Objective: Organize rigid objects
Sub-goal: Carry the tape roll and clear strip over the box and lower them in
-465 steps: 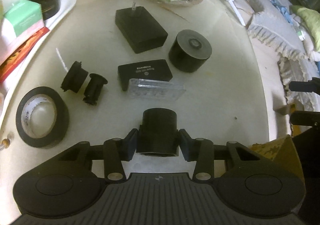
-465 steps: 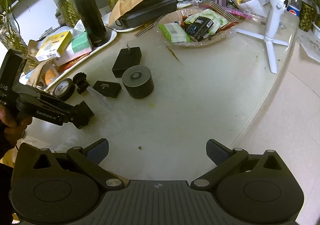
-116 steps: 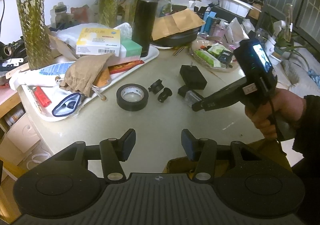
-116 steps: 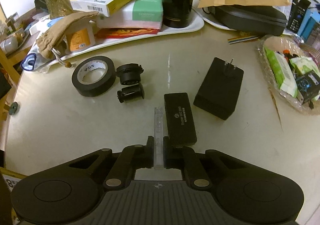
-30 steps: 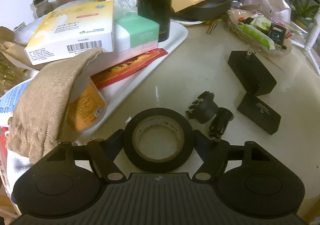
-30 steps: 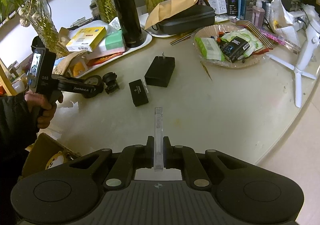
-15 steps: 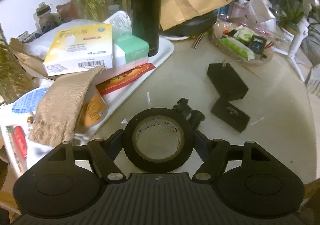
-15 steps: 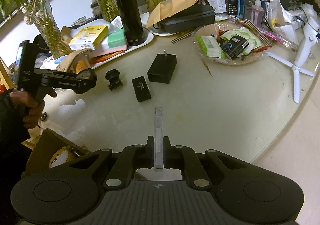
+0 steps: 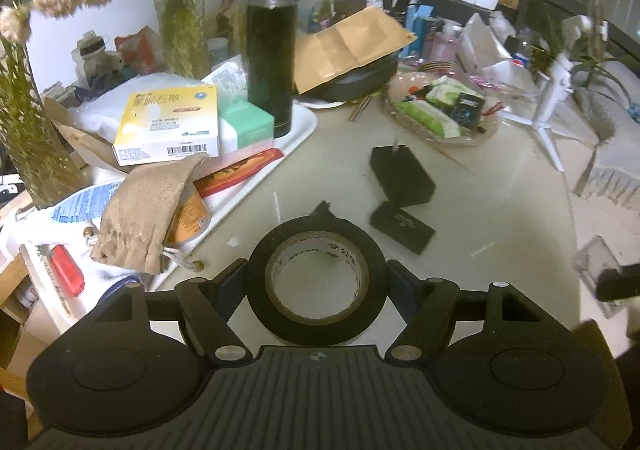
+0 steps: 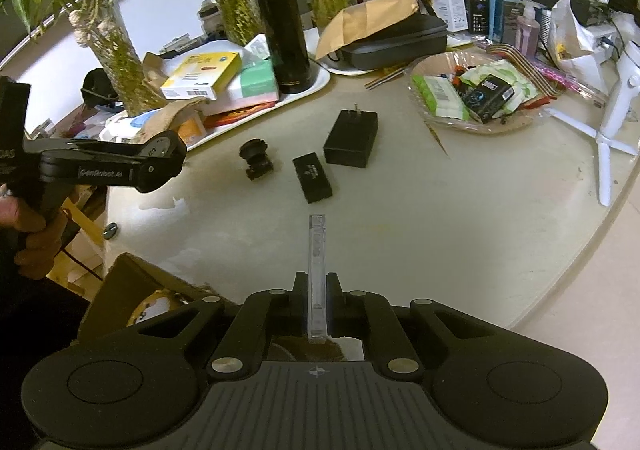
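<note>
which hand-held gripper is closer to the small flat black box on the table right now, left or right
Left, though not by much. The left hand-held gripper, shut on the tape roll, hangs just short of the small flat black box. The right hand-held gripper, gripping the clear plastic case, sits farther back.

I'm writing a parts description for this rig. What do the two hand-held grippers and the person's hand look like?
Both are matte black plastic. The right hand-held gripper has a ribbed base, two round discs and silver pivot screws; the left hand-held gripper matches. Seen from the side, the left one's arm carries white "GenRobot.AI" lettering. The left hand on its grip is bare, with a dark sleeve.
</note>
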`<state>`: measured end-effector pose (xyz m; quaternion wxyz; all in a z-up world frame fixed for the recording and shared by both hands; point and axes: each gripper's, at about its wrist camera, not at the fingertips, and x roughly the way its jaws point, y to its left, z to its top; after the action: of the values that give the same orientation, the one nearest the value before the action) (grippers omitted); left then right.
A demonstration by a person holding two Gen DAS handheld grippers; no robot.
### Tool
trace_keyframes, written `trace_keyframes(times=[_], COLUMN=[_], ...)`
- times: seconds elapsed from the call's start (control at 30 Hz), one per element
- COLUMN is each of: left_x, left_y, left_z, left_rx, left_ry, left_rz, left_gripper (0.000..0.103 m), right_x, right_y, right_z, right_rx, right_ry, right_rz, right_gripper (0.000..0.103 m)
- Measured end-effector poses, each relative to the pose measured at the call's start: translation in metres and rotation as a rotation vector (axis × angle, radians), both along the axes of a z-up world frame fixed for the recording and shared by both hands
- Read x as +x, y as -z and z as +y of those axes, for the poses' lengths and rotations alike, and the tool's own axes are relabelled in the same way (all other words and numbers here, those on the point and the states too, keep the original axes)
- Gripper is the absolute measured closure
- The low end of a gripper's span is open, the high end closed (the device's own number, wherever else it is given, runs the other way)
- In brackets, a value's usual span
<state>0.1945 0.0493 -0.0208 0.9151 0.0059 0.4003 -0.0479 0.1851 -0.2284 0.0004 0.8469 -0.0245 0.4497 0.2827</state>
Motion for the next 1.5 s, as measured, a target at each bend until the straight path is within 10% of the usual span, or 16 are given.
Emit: trace_keyframes(times=[1.07, 1.5], left_x=[-0.101, -0.123], left_y=[-0.010, -0.014], left_z=[-0.071, -0.073], left_rx=[0.009, 0.001], left_ry=[0.247, 0.202], left_rz=[0.005, -0.005], left_gripper=[0.030, 0.029], right_x=[-0.051, -0.070], right_y=[-0.015, -0.012], right_z=[-0.004, -0.010], right_rx=[0.038, 0.051], right_ry=[-0.014, 0.005], right_rz=[0.006, 0.031], right_gripper=[0.092, 0.092])
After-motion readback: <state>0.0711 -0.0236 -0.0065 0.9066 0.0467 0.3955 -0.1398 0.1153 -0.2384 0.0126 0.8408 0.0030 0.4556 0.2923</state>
